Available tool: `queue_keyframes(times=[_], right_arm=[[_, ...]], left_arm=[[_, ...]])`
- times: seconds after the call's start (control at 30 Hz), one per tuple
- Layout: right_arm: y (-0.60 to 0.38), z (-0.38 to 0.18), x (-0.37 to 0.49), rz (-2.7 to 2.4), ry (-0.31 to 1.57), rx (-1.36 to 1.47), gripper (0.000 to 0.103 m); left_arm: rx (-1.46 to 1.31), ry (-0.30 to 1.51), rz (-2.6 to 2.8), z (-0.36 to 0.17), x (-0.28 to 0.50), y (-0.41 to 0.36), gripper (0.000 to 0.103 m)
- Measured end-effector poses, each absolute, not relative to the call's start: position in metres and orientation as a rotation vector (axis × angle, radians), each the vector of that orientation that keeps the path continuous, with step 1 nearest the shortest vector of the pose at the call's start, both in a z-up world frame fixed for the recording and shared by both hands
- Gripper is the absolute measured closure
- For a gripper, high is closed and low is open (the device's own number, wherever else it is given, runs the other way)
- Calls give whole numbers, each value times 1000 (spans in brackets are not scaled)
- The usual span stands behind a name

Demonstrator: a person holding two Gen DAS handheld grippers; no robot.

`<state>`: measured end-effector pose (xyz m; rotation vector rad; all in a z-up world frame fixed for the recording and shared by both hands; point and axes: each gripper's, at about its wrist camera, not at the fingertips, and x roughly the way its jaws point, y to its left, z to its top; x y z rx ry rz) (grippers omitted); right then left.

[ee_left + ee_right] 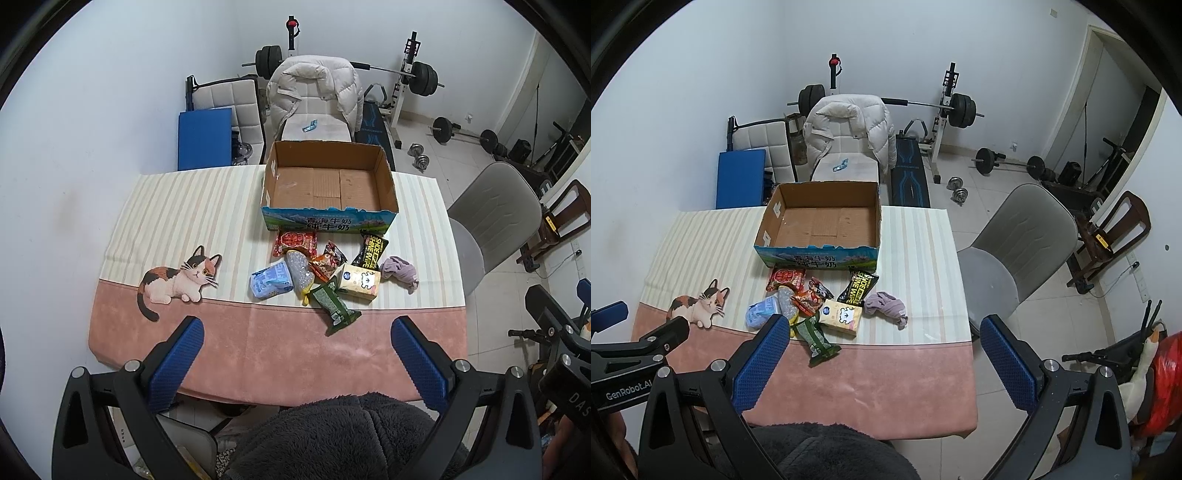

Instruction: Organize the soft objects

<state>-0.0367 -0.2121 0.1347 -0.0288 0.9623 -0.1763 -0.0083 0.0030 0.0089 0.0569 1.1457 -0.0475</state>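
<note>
Left gripper (pixel 297 341): jaws apart, holding nothing.
Packets: about eight, heaped on the table (pixel 229 354) before one cardboard box (pixel 328 218); one purple cloth (pixel 400 271) rightmost.
Right gripper (pixel 884 339): jaws apart, holding nothing.
Right view only: toy goose (pixel 1145 363).

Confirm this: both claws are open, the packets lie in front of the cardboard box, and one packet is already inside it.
Not quite: the cardboard box is empty, as the left wrist view shows. The packets lie in front of it, and both the left claw and right claw are open.

You face plain white walls (pixel 110 92) and a pale tiled floor (pixel 1015 184). Beyond the table, a barbell rack (pixel 406 74) stands behind a jacket-draped chair (pixel 314 96); a grey chair (pixel 1015 258) sits to your right.
</note>
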Motion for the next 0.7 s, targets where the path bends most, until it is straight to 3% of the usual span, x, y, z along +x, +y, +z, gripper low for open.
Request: queue_keyframes(times=[0.7], right_arm=[[-211, 147, -37, -182, 955, -28, 0]], left_arm=[[56, 1130, -45, 15, -11, 4, 0]])
